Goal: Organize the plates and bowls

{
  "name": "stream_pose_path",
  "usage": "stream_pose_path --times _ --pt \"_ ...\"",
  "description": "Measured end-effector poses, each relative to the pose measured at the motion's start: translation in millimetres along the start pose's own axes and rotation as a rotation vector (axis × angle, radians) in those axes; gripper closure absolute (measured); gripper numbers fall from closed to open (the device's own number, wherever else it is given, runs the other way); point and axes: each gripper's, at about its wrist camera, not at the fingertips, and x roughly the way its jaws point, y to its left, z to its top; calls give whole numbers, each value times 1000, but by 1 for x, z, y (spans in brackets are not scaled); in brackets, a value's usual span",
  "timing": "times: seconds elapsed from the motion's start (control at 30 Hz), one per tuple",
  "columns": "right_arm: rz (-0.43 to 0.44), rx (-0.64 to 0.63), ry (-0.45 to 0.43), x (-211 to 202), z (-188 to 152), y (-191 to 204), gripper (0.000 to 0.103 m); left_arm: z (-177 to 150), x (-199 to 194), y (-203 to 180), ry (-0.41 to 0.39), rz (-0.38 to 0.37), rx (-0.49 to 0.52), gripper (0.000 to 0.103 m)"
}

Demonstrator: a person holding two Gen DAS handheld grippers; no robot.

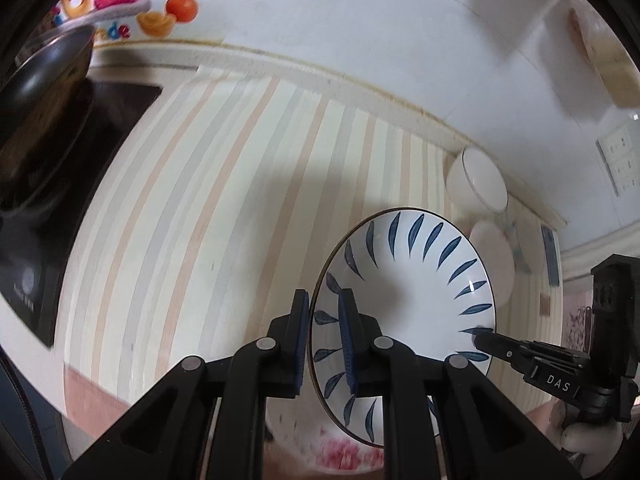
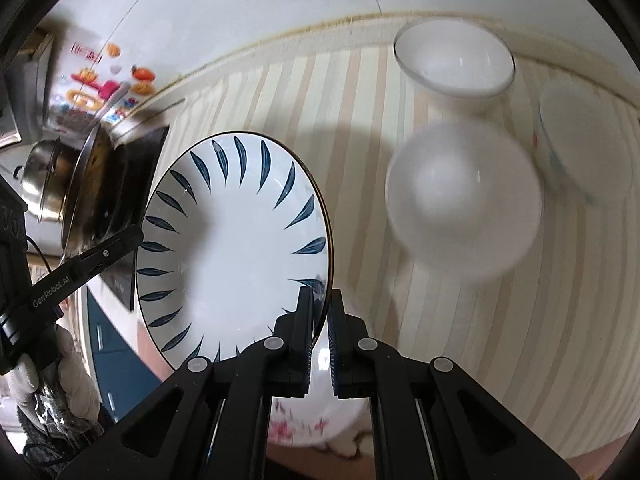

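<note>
Claws both pinching: my left claw (image 1: 324,340) and right claw (image 2: 320,336) clamp opposite rims of the blue-leaf plate (image 1: 404,280), held above the striped counter (image 1: 224,200). Uneven pull, and it could slip onto the flowered plate (image 2: 316,420) underneath.

A countertop (image 1: 224,184) covered in pale cream, peach and grey stripes runs along a white wall. At its left end sits a black cooktop (image 1: 60,168) with a steel pan (image 1: 48,68) on it. Toward the back right corner stand three white bowls: one (image 2: 454,62) against the wall, one (image 2: 464,200) in front of it, another (image 2: 588,140) beside them. A pink-flowered plate (image 2: 312,412) lies near the front edge.
</note>
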Motion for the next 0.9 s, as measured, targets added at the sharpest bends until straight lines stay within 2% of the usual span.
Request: stream_pose_path --times 0.3,0.57,0.9 --pt "6 -10 57 28 -48 -6 95 -40 19 8 53 40 -2 90" --pt "-15 -13 81 53 -51 -16 95 -54 46 7 99 68 7 90" --pt "-12 -38 90 63 -47 -16 95 -56 57 5 99 116 17 90"
